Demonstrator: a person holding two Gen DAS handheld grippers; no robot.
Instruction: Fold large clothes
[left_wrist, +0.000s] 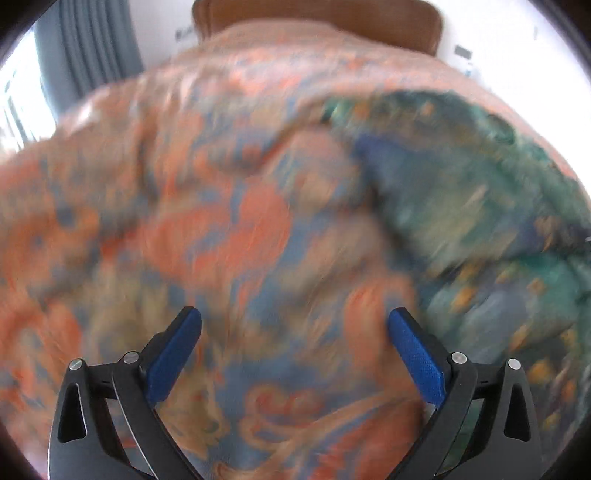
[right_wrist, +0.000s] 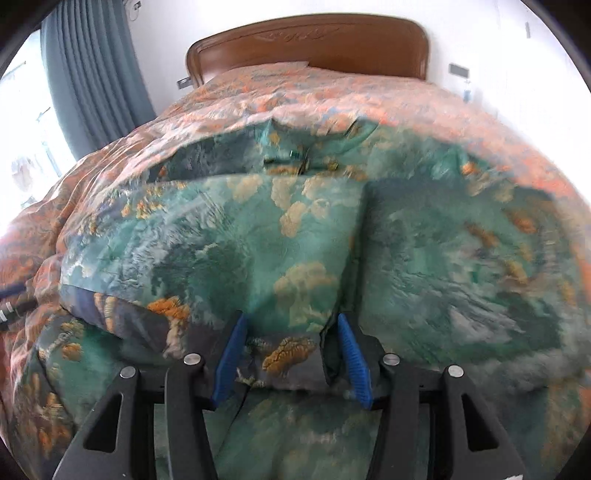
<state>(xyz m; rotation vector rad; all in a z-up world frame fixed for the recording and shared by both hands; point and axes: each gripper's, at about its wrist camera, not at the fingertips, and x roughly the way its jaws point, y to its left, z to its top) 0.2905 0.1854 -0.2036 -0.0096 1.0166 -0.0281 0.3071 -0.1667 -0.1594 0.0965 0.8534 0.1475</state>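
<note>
A large green garment (right_wrist: 258, 236) with tan and orange cloud and tree print lies spread on the bed, with a folded panel on top. My right gripper (right_wrist: 291, 332) is partly closed, and the folded edge of the garment sits between its blue pads (right_wrist: 231, 350). In the left wrist view the garment (left_wrist: 480, 206) lies at the right. My left gripper (left_wrist: 293, 332) is open and empty above the orange and blue bedspread (left_wrist: 184, 221), left of the garment. That view is blurred by motion.
The bedspread (right_wrist: 332, 96) covers the whole bed. A brown wooden headboard (right_wrist: 306, 44) stands at the far end against a white wall. Grey curtains (right_wrist: 92, 74) and a bright window are at the left.
</note>
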